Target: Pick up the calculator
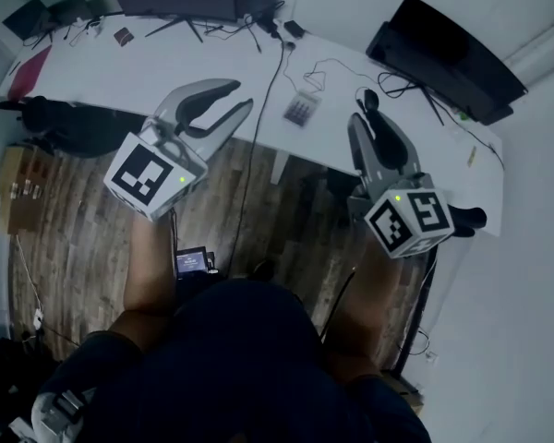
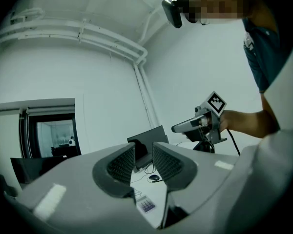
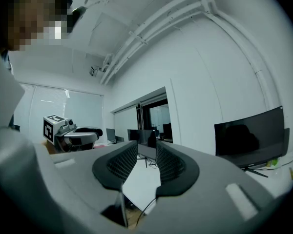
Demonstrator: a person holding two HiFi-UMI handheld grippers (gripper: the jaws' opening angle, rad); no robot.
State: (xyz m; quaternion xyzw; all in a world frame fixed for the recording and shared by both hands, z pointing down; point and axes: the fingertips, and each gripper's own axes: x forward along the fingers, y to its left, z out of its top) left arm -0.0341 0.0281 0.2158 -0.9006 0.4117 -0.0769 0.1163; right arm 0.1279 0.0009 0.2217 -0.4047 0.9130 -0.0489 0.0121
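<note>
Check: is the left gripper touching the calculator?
Apart. Head view shows bare table between the left gripper and the calculator; its jaws stand open and empty.

no readable text, labels or numbers in any view

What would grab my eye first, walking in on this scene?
Two grey hand-held tools stand out, each carrying a cube with black-and-white square markers. The left tool and the right tool are held out over the near edge of a long white desk, jaws apart and empty. Between and just beyond them, a small calculator lies on that desk.
</note>
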